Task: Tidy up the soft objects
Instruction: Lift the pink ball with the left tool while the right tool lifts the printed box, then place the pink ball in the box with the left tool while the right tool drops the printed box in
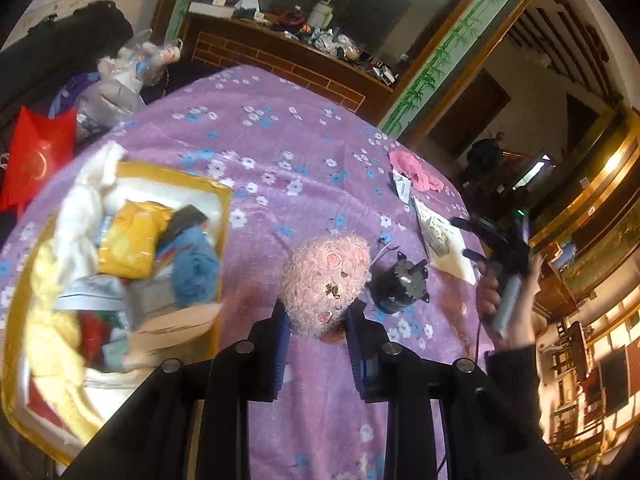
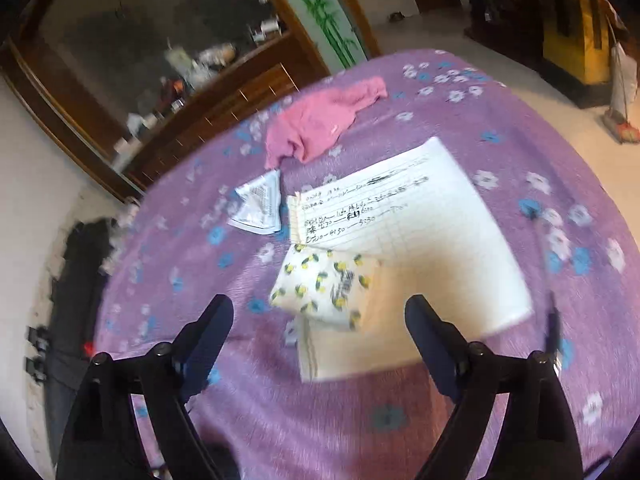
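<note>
My left gripper (image 1: 318, 312) is shut on a fluffy pink plush toy (image 1: 326, 280), held just above the purple flowered cloth (image 1: 280, 140). A yellow-rimmed box (image 1: 218, 192) with several soft items, among them a yellow pack (image 1: 128, 240) and a blue cloth (image 1: 196, 264), lies to the left. My right gripper (image 2: 320, 316) is open and empty above a small lemon-print pouch (image 2: 324, 284) lying on a lined notepad (image 2: 420, 216). A pink cloth (image 2: 320, 120) lies beyond it, and also shows in the left wrist view (image 1: 416, 168). The right gripper (image 1: 472, 240) shows at the right there.
A small black motor-like part (image 1: 400, 280) lies right of the plush toy. A silver sachet (image 2: 258, 208) lies left of the notepad. A red bag (image 1: 36, 160) and plastic bags (image 1: 132, 64) sit beyond the table's left edge. A cluttered wooden cabinet (image 1: 300, 40) stands behind.
</note>
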{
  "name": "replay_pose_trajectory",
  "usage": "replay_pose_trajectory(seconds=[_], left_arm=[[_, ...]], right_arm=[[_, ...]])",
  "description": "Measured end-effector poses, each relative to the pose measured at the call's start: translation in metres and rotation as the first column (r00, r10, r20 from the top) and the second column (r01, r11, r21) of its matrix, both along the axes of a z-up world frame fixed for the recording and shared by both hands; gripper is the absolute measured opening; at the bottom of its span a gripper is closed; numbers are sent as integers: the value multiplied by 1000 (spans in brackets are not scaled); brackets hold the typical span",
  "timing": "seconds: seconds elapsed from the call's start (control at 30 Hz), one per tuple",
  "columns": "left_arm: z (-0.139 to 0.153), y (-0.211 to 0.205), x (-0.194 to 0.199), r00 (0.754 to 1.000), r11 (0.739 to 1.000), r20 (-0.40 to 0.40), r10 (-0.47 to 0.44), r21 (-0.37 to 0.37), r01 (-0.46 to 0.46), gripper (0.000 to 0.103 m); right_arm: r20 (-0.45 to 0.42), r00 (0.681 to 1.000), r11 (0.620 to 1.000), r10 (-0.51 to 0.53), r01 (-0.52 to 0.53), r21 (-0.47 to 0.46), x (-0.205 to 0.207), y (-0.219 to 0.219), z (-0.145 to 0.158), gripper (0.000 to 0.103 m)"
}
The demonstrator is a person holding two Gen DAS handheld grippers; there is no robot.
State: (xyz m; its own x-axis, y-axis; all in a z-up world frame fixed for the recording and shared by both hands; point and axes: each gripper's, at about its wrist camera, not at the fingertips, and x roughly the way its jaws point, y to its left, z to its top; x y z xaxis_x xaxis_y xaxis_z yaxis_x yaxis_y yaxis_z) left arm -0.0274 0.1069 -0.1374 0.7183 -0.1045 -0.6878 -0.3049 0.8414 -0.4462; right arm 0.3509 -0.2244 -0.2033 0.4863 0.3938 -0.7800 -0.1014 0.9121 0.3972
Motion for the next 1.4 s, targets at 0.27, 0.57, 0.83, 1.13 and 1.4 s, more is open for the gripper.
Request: replay_pose_trajectory(seconds=[0.27,0.57,0.83,1.13,1.4], left_arm=[[12,12,-56,997,995,60,55,80,-60,27],[-6,37,-93,994,994,30,108,25,-109,27],[-16,46,-101,990,990,17,139,9,-139,27],[-13,54,-111,984,982,27,179,54,-180,27],[-22,63,-111,981,979,-2,192,70,-191,27]], right_arm=[[-31,999,974,-33,25,-227,24,44,-19,67],[-10,999,968,-38,34,-249,19,24,-15,22],[1,1000,970,2,-1,-244,30,49,-15,90],[63,997,973,-39,52,-224,2,43,-6,74],[266,913,943,309,-330,38,-159,94,83,75]])
